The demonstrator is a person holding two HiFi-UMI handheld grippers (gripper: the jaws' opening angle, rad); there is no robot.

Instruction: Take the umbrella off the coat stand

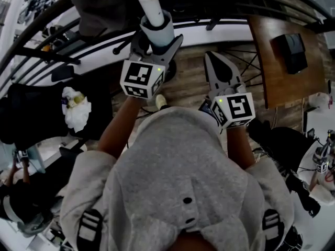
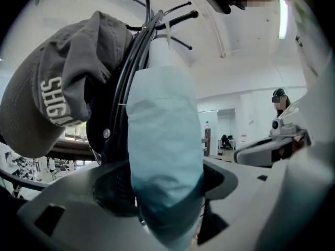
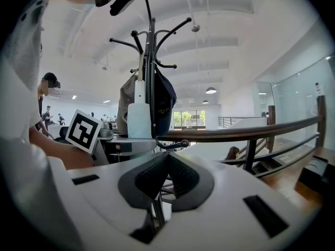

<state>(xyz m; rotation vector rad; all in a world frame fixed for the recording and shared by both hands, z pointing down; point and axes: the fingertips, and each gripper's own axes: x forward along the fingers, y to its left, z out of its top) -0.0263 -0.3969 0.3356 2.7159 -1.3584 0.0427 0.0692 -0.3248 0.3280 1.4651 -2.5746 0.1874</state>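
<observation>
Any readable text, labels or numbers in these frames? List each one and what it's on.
"SHGU": white letters running sideways on the grey cap; any further letters curve out of sight.
Pale print on the dark item hanging on the coat stand: too small to read.
Marker cubes: black-and-white square patterns only, no words.

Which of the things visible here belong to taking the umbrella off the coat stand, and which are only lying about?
Belong to the job: umbrella, coat stand, left gripper closed around the umbrella.
Only lying about: grey cap hanging on the stand, wooden table, railing; the right gripper is shut and empty.
</observation>
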